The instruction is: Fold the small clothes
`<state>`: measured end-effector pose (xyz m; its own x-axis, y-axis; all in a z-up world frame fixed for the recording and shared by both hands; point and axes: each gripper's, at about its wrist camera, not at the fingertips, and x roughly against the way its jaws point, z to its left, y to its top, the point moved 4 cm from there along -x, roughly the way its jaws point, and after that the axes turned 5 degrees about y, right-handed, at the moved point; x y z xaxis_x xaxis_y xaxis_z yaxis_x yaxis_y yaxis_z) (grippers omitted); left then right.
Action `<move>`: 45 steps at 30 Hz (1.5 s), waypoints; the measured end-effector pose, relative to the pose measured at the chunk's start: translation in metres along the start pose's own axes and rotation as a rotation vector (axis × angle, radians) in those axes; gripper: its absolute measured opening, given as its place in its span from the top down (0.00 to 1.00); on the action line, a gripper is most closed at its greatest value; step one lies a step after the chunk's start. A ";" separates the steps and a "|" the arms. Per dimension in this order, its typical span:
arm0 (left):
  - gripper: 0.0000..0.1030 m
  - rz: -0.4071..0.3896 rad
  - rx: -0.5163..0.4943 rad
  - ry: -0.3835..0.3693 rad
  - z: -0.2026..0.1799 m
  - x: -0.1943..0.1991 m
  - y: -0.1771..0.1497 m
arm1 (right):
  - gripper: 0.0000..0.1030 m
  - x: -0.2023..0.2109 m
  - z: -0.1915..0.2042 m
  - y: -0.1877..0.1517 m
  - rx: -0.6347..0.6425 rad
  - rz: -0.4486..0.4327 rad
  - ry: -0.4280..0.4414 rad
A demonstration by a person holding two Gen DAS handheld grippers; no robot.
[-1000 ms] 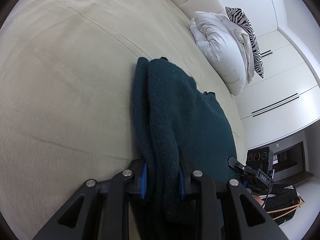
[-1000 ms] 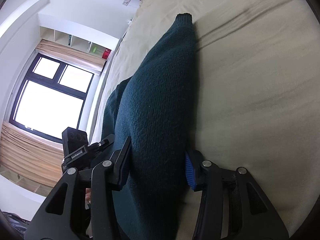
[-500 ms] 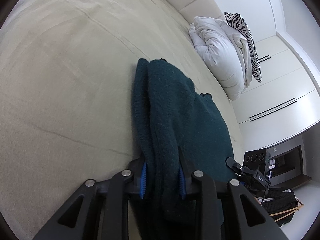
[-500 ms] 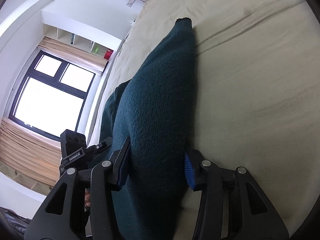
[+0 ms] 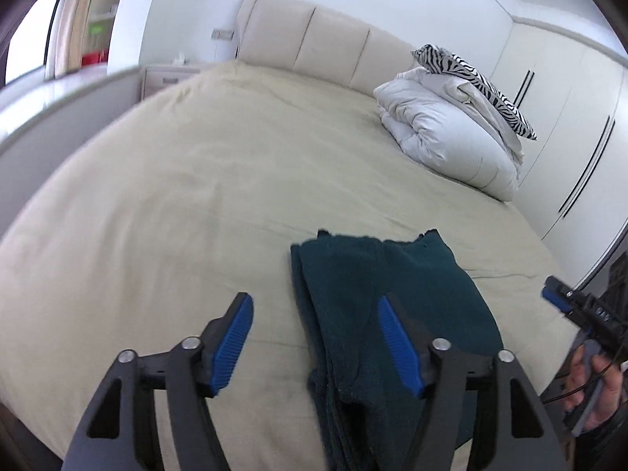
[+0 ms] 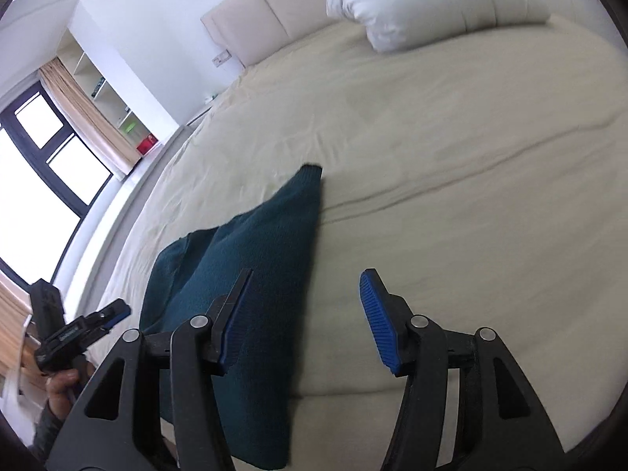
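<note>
A dark teal knitted garment [image 5: 376, 314] lies folded on the beige bed near its front edge; it also shows in the right wrist view [image 6: 251, 274]. My left gripper [image 5: 314, 325] is open and empty, raised above the garment's left part, with the cloth between and below its jaws. My right gripper [image 6: 302, 302] is open and empty, above the garment's right edge. The right gripper also appears at the right edge of the left wrist view [image 5: 577, 310], and the left gripper at the left edge of the right wrist view [image 6: 78, 325].
The beige bed sheet [image 5: 196, 196] spreads wide around the garment. A white duvet [image 5: 443, 133] with a zebra-striped pillow [image 5: 479, 78] lies by the padded headboard [image 5: 314, 43]. White wardrobes [image 5: 569, 137] stand to the right, and a window [image 6: 43, 172] to the left.
Both grippers have opened and let go of the teal garment. Both have lifted and pulled back, so the garment now lies flat on the bed.
</note>
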<state>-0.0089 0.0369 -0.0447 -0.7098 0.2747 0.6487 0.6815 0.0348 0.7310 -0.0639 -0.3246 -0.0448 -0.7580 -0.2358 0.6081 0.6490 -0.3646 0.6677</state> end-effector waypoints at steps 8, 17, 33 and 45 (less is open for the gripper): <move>0.00 -0.393 -0.254 0.235 -0.054 0.082 0.036 | 0.00 0.071 0.058 0.023 0.186 -0.403 -0.200; 0.00 -0.356 -0.158 0.365 -0.051 0.107 0.055 | 0.00 0.091 0.096 0.028 0.241 -0.364 -0.171; 0.00 0.194 -0.029 0.275 -0.037 -0.005 -0.033 | 0.00 0.005 0.065 -0.042 0.110 0.027 -0.290; 0.00 0.238 -0.026 0.276 -0.025 -0.010 -0.048 | 0.00 -0.042 0.047 -0.068 0.102 0.151 -0.348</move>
<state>-0.0389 0.0088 -0.0815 -0.5554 0.0024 0.8316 0.8313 -0.0241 0.5553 -0.0728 -0.2479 -0.0954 -0.5976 0.0458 0.8005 0.7682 -0.2532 0.5880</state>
